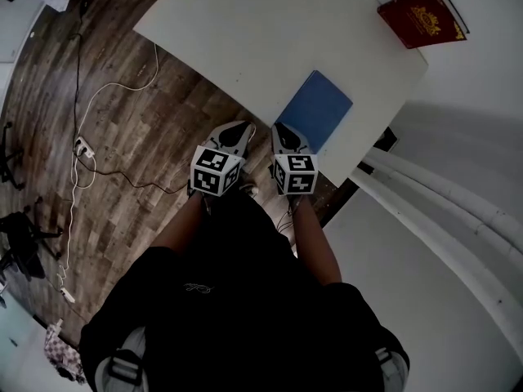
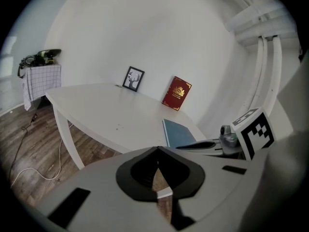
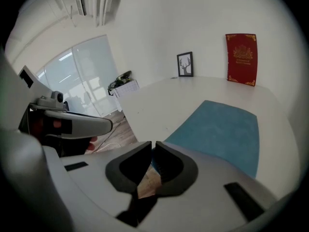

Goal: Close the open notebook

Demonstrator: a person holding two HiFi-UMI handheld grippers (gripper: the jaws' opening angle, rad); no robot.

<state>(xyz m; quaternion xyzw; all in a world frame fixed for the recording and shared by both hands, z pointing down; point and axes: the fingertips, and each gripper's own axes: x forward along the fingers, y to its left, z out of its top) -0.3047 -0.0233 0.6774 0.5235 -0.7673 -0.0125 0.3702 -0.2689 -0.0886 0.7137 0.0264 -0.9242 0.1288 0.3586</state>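
Left claw [image 1: 237, 129] and right claw [image 1: 285, 132] hung shut and empty just off the bench [image 1: 245, 31] edge.
The blue notebook [image 1: 315, 109] lay flat at that edge, seemingly closed; a careless nudge could slide it off.

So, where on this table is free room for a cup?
The left half of the table is bare, from the picture frame at the wall to the near edge. A free strip lies between the blue notebook and the red book. Crowded: the near right edge, where the left gripper and right gripper hover.
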